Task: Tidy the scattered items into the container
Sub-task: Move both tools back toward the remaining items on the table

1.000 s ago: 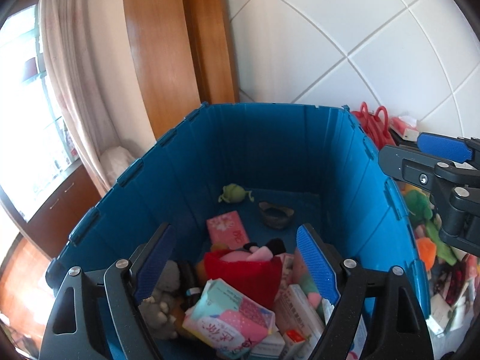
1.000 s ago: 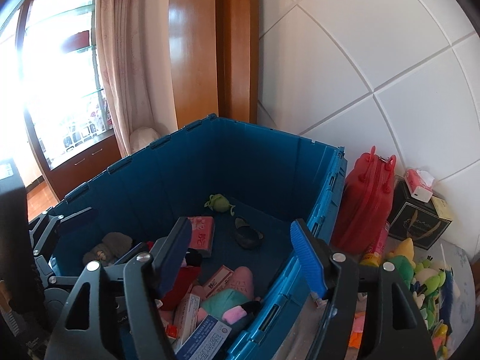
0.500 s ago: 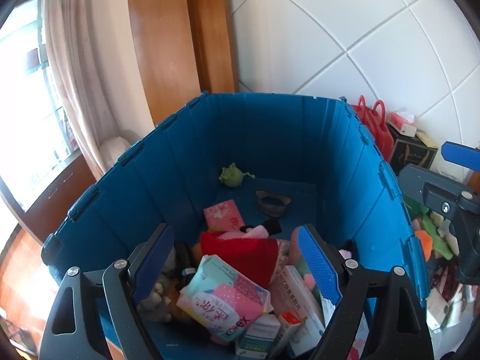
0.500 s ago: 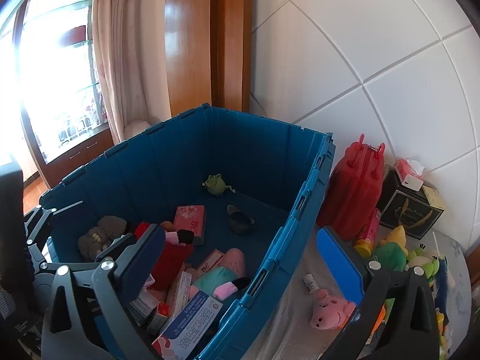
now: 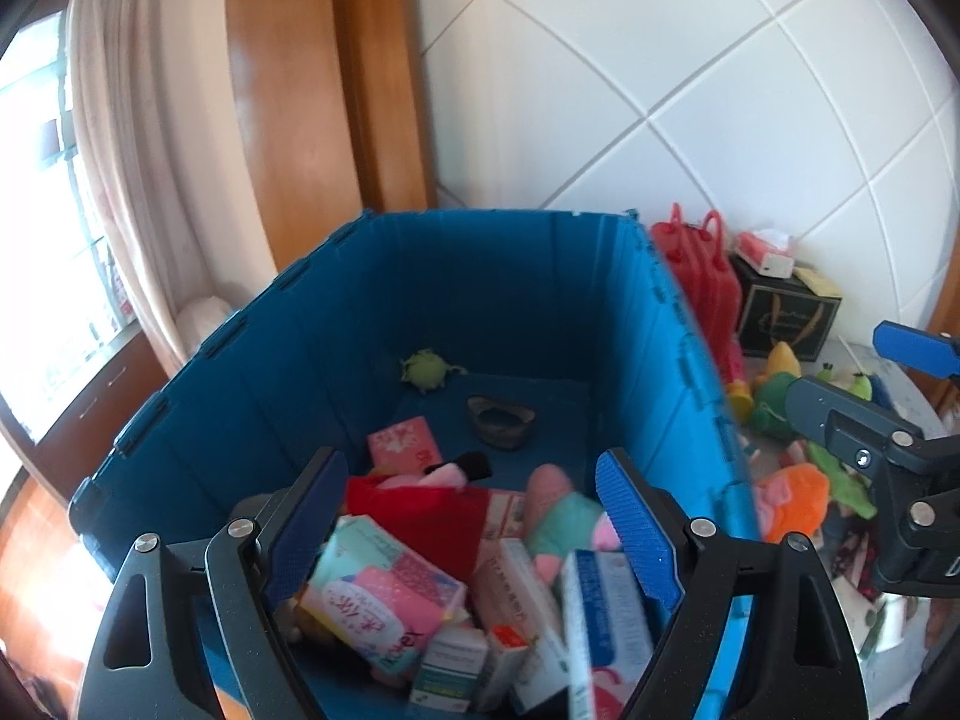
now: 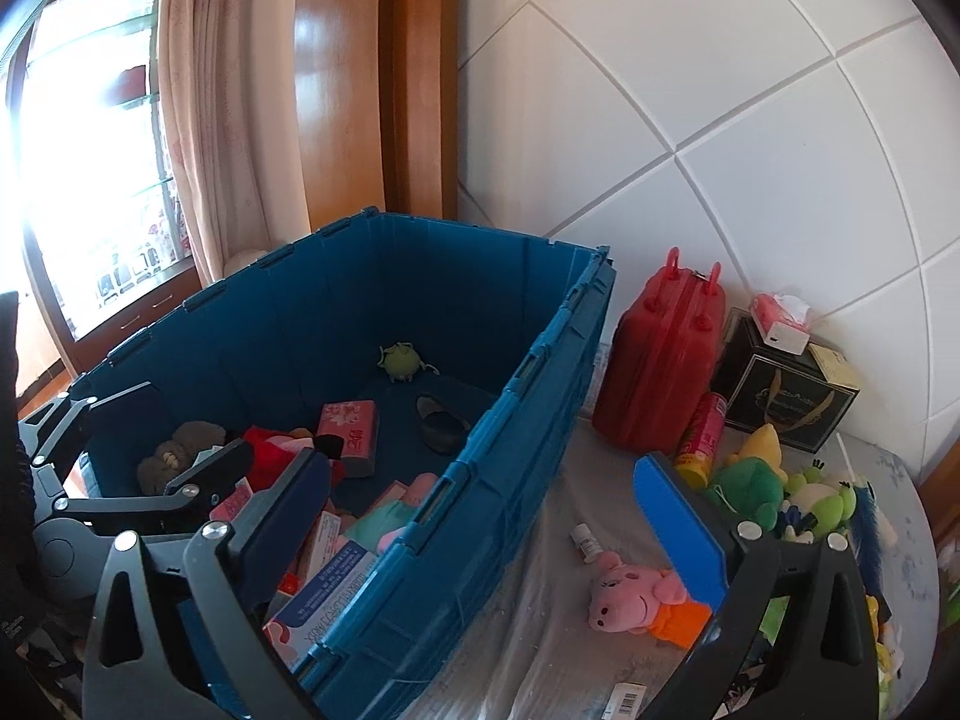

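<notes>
Blue crate (image 6: 480,480) sits left of the pink pig toy (image 6: 630,591) on the desk (image 6: 540,630). I hold both grippers, right (image 6: 498,516) and left (image 5: 474,528), spread and empty; soft plush may slip if I pinch its edge.

Both wrist views close above the shared blue crate (image 5: 336,324), wall-facing.

The left gripper (image 5: 474,531) hung above the near end of the bin (image 5: 456,294), its jaws spread wide and holding nothing. The right gripper (image 6: 480,531) straddled the bin's right wall, jaws also wide apart and empty, one finger over the inside, the other outside.
</notes>
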`<control>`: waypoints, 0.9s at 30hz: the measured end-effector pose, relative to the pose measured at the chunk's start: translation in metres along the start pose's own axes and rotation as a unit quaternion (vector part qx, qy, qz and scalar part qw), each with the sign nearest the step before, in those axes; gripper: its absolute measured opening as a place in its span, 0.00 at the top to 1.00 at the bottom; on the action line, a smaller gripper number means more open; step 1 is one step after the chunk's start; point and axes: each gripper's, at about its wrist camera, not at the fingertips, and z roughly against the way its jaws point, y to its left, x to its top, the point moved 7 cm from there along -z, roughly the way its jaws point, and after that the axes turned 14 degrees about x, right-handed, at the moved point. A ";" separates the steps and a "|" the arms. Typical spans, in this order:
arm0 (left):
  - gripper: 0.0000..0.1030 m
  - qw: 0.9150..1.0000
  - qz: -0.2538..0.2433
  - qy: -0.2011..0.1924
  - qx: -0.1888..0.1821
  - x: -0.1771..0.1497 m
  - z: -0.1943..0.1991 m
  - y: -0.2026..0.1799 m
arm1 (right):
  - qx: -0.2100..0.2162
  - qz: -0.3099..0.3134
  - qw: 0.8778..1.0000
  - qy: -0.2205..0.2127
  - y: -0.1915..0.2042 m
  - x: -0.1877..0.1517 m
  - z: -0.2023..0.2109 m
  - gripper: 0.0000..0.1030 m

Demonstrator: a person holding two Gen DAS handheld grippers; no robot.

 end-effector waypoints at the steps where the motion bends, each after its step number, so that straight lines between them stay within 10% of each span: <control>1: 0.17 1.000 -0.003 -0.005 -0.004 0.002 0.005 -0.007 | -0.004 -0.003 1.000 -0.003 -0.006 -0.001 0.005 0.00; 16: 0.17 0.996 -0.045 -0.049 -0.062 -0.001 0.084 -0.156 | -0.053 -0.059 0.996 -0.030 -0.131 -0.043 0.102 0.00; 27: 0.17 0.994 -0.075 0.012 -0.077 -0.065 0.087 -0.268 | -0.074 -0.102 0.992 0.010 -0.233 -0.138 0.149 0.00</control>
